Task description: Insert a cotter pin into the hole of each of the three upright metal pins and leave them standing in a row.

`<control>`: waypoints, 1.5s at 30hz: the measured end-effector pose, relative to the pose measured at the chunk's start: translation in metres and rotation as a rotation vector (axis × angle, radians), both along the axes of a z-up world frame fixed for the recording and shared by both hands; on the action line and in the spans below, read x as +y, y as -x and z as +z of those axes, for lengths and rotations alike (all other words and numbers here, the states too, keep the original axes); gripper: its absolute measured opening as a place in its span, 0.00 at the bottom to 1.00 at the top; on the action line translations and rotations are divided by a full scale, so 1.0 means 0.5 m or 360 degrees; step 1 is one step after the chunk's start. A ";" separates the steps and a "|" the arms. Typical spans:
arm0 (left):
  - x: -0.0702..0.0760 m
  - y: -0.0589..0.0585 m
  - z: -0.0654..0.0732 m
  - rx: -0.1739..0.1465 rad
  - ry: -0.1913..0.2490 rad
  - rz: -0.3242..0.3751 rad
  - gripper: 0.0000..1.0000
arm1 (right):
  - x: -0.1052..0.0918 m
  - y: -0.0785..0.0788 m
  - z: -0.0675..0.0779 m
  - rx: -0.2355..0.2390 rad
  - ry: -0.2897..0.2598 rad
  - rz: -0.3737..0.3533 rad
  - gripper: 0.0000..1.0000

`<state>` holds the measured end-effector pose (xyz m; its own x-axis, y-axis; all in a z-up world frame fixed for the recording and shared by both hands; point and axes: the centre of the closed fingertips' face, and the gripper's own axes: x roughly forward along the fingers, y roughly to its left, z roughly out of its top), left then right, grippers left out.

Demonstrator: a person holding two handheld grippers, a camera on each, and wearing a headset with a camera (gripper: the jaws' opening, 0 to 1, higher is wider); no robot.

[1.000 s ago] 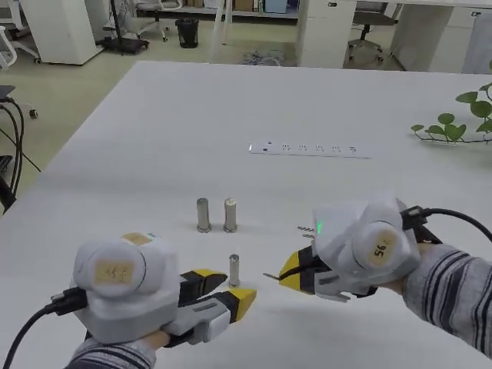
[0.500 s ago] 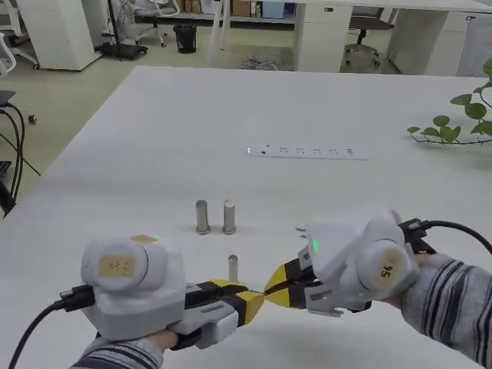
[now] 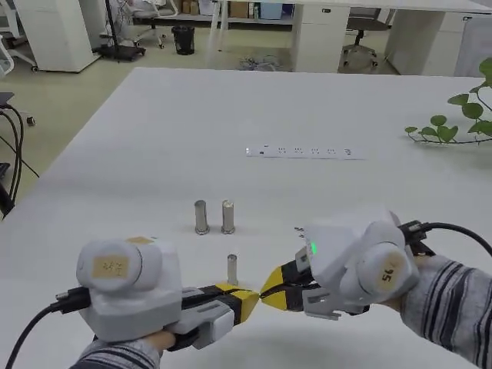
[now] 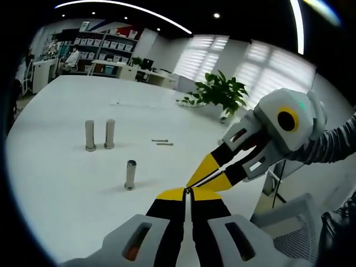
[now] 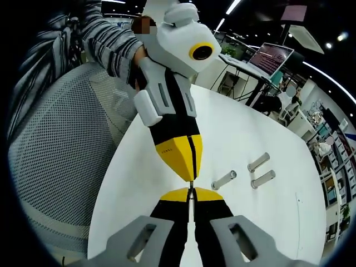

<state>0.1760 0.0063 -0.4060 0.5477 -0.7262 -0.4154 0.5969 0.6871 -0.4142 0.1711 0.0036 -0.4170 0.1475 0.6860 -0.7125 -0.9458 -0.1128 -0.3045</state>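
Head view, left gripper [image 3: 247, 297] and right gripper [image 3: 267, 289] tip-to-tip, jaws closed

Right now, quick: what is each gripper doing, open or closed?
Left gripper: closed, tip against the right's; holding anything, cannot tell.
Right gripper: closed on a thin cotter pin.

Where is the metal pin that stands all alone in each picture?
Head view: lone pin, low centre.
Left gripper view: left of centre.
Right gripper view: right of centre, lying slanted because the camera is rolled.
Landmark: pair of pins just beyond it.
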 end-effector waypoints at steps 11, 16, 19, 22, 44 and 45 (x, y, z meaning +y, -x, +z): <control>-0.004 0.007 0.000 -0.0048 -0.0051 -0.0094 0.00 | -0.010 -0.003 -0.009 0.0005 0.0028 -0.0039 0.00; -0.002 0.010 0.004 -0.0074 -0.0062 -0.0128 0.00 | -0.018 -0.006 -0.012 0.0008 0.0038 -0.0055 0.01; -0.004 0.016 0.003 -0.0105 -0.0093 -0.0184 0.00 | -0.021 -0.003 -0.012 0.0023 0.0037 -0.0052 0.02; -0.005 0.021 0.004 -0.0140 -0.0125 -0.0240 0.00 | -0.021 0.003 -0.012 0.0054 0.0025 -0.0045 0.02; -0.016 0.039 0.019 -0.0273 -0.0176 -0.0471 0.00 | -0.016 0.029 -0.005 0.0154 -0.0018 -0.0025 0.00; -0.015 0.038 0.018 -0.0281 -0.0189 -0.0466 0.00 | -0.016 0.028 -0.005 0.0149 -0.0014 -0.0027 0.00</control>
<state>0.1570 -0.0013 -0.3970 0.3945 -0.8154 -0.4236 0.8309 0.5135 -0.2146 0.1569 -0.0045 -0.4196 0.0924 0.6905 -0.7174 -0.9719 -0.0942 -0.2158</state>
